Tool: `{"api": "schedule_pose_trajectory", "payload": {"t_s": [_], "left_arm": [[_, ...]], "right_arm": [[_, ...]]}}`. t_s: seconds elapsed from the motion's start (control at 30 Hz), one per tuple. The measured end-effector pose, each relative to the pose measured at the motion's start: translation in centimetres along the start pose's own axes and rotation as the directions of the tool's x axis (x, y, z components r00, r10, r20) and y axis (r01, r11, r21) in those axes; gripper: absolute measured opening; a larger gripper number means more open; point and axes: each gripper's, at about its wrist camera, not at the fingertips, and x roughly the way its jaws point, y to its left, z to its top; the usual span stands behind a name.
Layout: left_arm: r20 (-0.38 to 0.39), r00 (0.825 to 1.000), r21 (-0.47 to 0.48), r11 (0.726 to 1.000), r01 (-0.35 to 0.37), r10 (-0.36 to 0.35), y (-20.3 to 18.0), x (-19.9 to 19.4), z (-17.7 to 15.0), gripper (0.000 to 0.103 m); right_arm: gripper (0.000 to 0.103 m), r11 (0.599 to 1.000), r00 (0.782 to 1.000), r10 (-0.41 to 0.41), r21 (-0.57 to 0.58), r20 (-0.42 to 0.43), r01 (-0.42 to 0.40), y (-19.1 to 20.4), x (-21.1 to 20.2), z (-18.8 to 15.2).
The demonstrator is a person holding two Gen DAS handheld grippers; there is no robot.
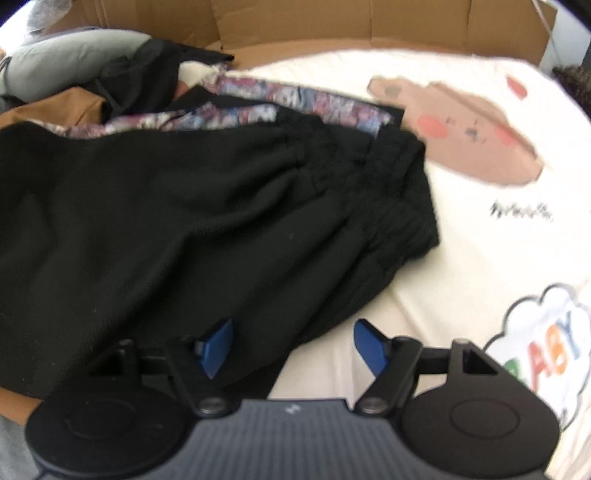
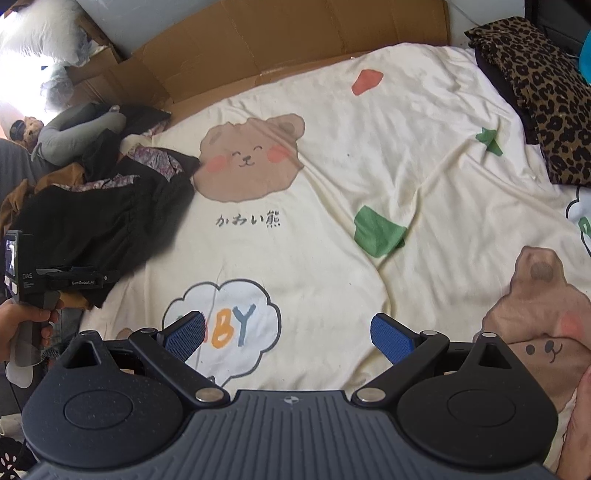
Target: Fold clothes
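Clothes are heaped on the left side of the bed in the left wrist view, and the big thing on top is a black garment (image 1: 192, 221) with a gathered elastic waistband pointing toward the middle of the sheet (image 1: 461, 258). The left gripper (image 1: 293, 347) hangs right at the near edge of that black fabric with its blue fingers (image 1: 218, 345) spread apart and nothing between them; one finger sits over the cloth, the other over bare sheet. Behind the black piece there's a purple patterned garment (image 1: 303, 103), a brown garment (image 1: 55, 107) off to the left, and a grey pillow (image 1: 70, 62) further back. Flattened cardboard (image 1: 332, 26) runs along the far edge of the bed. This view is a bit blurry.

Right wrist view is sharper. The right gripper (image 2: 288, 334) is over the cream sheet (image 2: 406, 147), just above a cloud print with coloured letters (image 2: 225, 325), fingers (image 2: 184, 334) wide apart and holding nothing. The clothes pile (image 2: 107, 218) sits well off to the left, partly covering the edge of a printed bear face (image 2: 247, 158). You can see a hand (image 2: 22, 325) gripping the handle of the left gripper's body (image 2: 40, 277) down by the pile. A leopard print cloth (image 2: 546, 99) lies at the far right corner, cardboard (image 2: 295, 37) along the back.
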Motion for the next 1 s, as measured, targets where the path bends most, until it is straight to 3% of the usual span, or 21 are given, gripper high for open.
{"api": "schedule_pose_trajectory", "payload": {"t_s": [0.07,0.1,0.17,0.2,0.23,0.27,0.37,0.67,1.0], "left_arm": [[0.004,1.0,0.016,0.999,-0.03,0.03,0.0,0.5,-0.3,0.072],[0.014,0.999,0.018,0.999,-0.045,0.045,0.0,0.7,-0.3,0.066],[0.037,0.997,-0.019,0.997,-0.071,0.071,0.6,0.7,-0.3,0.039],[0.045,0.997,-0.051,0.997,-0.065,0.067,1.0,0.6,-0.2,0.035],[0.052,0.998,-0.096,0.995,-0.027,0.032,1.5,0.5,-0.1,0.017],[0.055,0.999,-0.133,0.991,0.004,0.003,1.9,0.3,0.0,0.009],[0.061,0.998,-0.137,0.99,0.033,-0.025,1.8,-0.3,0.4,0.003],[0.113,0.982,-0.112,0.98,0.162,-0.149,-0.1,-3.5,1.7,0.001],[0.118,0.94,-0.056,0.943,0.328,-0.32,-6.2,-7.0,4.6,0.001]], "right_arm": [[0.099,1.0,1.0,-0.003,-0.003,-0.005,0.003,0.1,0.2,-0.2],[0.099,1.0,1.0,-0.004,-0.004,-0.007,0.004,0.2,0.3,-0.3],[0.099,1.0,1.0,-0.004,-0.006,-0.012,0.004,0.3,0.5,-0.4],[0.099,1.0,1.0,-0.005,-0.009,-0.014,0.004,0.3,0.7,-0.5],[0.099,1.0,1.0,-0.005,-0.013,-0.017,0.005,0.4,0.8,-0.6],[0.099,1.0,1.0,-0.006,-0.013,-0.019,0.006,0.4,0.8,-0.6],[0.099,1.0,1.0,-0.005,-0.007,-0.021,0.005,0.4,0.9,-0.6],[0.099,1.0,1.0,0.005,0.029,0.003,-0.005,-0.5,0.0,0.1],[0.099,0.995,0.999,0.025,0.095,0.028,-0.028,-1.8,-1.0,0.7]]}}
